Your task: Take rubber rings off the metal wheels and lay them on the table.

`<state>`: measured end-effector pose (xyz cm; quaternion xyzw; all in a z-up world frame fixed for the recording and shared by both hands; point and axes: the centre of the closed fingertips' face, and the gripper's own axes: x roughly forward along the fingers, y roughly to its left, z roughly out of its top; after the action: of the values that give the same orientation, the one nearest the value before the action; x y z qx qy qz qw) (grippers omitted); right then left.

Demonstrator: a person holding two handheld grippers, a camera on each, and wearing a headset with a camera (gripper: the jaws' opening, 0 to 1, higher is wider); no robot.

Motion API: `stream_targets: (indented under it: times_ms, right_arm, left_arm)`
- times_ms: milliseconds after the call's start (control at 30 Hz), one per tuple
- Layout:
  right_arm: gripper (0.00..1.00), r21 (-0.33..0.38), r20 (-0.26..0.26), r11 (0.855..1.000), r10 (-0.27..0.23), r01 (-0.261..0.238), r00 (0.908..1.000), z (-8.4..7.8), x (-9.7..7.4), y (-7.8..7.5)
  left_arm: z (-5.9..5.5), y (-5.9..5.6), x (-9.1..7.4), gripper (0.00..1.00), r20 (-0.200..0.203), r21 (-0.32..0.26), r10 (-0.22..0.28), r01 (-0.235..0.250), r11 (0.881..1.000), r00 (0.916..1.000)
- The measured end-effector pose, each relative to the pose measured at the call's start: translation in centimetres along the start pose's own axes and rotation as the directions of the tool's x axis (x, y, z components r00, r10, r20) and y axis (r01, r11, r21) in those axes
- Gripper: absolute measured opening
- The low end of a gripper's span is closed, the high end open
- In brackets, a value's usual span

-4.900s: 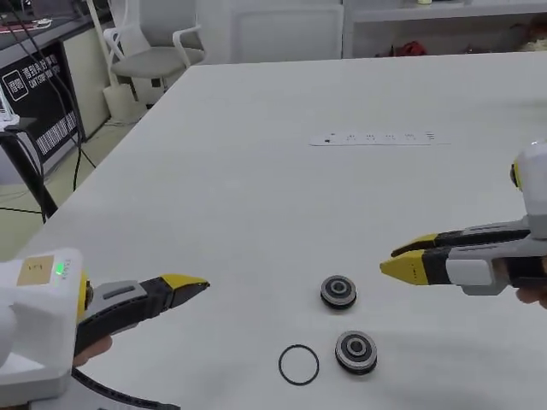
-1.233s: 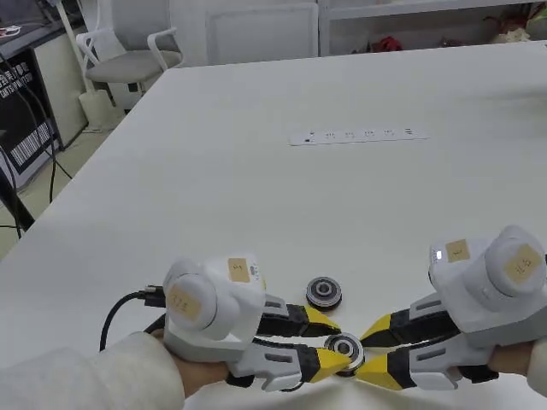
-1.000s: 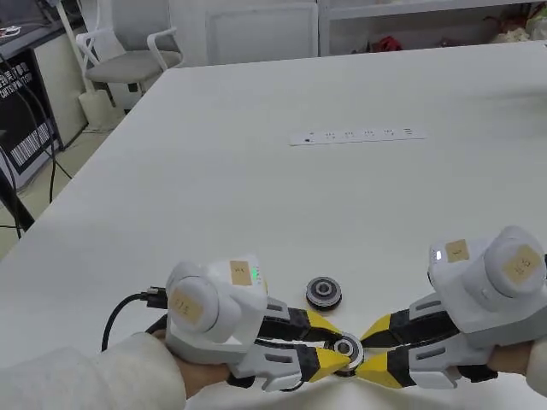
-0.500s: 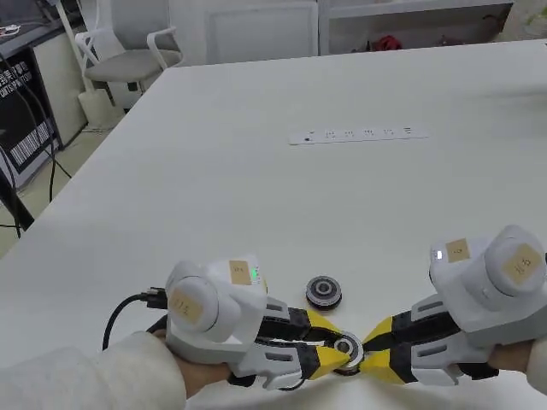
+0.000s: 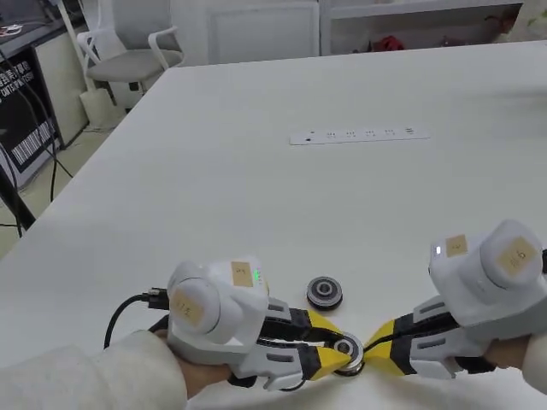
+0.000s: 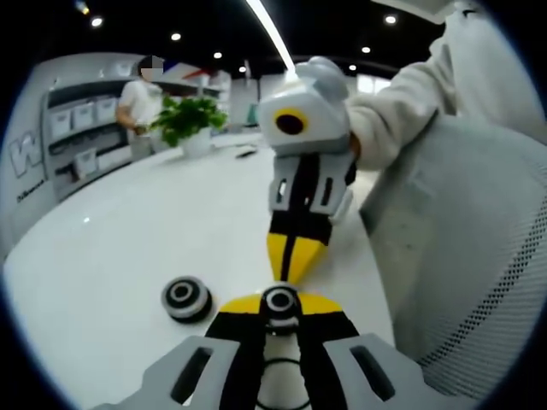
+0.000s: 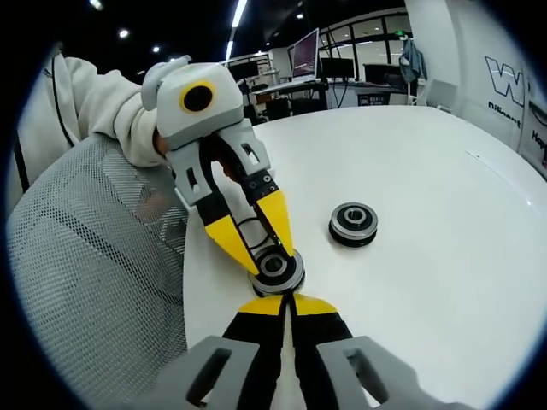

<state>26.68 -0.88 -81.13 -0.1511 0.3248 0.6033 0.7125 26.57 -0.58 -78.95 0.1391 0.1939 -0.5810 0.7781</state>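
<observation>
A metal wheel (image 5: 346, 347) with a black rubber ring on it sits near the table's front edge, clamped between the jaws of my left gripper (image 5: 345, 350). In the left gripper view the wheel (image 6: 279, 300) lies between the yellow tips. My right gripper (image 5: 369, 351) faces it from the right, its jaws shut at the wheel's rim, where the ring runs. The right gripper view has the wheel (image 7: 276, 267) just beyond my shut right gripper (image 7: 291, 301). A second ringed wheel (image 5: 325, 291) lies flat a little farther back, apart from both grippers.
The white table (image 5: 256, 188) stretches away with a white power strip (image 5: 359, 134) at mid-depth. An office chair (image 5: 137, 51) stands past the far left corner. Grey mesh (image 7: 85, 282) lies close behind the table's front edge.
My right gripper's jaws, open around the wheel's edge a second ago, have shut at its rim. The left gripper keeps its hold on the wheel.
</observation>
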Motion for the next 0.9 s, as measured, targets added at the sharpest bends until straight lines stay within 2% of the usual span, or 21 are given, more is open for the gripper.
stream_targets:
  times_ms: [233, 333, 600, 800, 900]
  right_arm:
    - [0.0, 0.04, -0.021, 0.999, -0.004, 0.005, 0.9998, -0.1, 0.0, 0.0]
    - [0.0, 0.083, -0.026, 0.997, -0.004, 0.007, 0.9996, 0.0, -0.1, -0.1]
    - [0.0, 0.176, -0.005, 0.984, 0.004, -0.003, 1.0, 0.1, -0.6, -0.2]
    - [0.0, 0.264, 0.011, 0.964, 0.019, -0.021, 0.9998, 0.1, -0.9, -0.2]
    - [0.0, 0.312, 0.022, 0.949, 0.027, -0.033, 0.9994, 0.1, -1.0, -0.1]
  left_arm:
    - [0.1, 0.0, 0.1, 0.14, 0.001, 0.006, 0.001, -0.001, 1.0, 1.0]
    - [0.0, 0.0, 0.1, 0.14, 0.0, 0.009, 0.001, -0.001, 1.0, 1.0]
    - [0.0, -0.1, 0.1, 0.14, -0.002, 0.021, 0.001, -0.001, 1.0, 1.0]
    - [0.0, -0.2, 0.1, 0.14, -0.004, 0.025, -0.002, 0.002, 1.0, 1.0]
    - [0.1, -0.3, 0.1, 0.14, -0.005, 0.029, -0.003, 0.003, 1.0, 1.0]
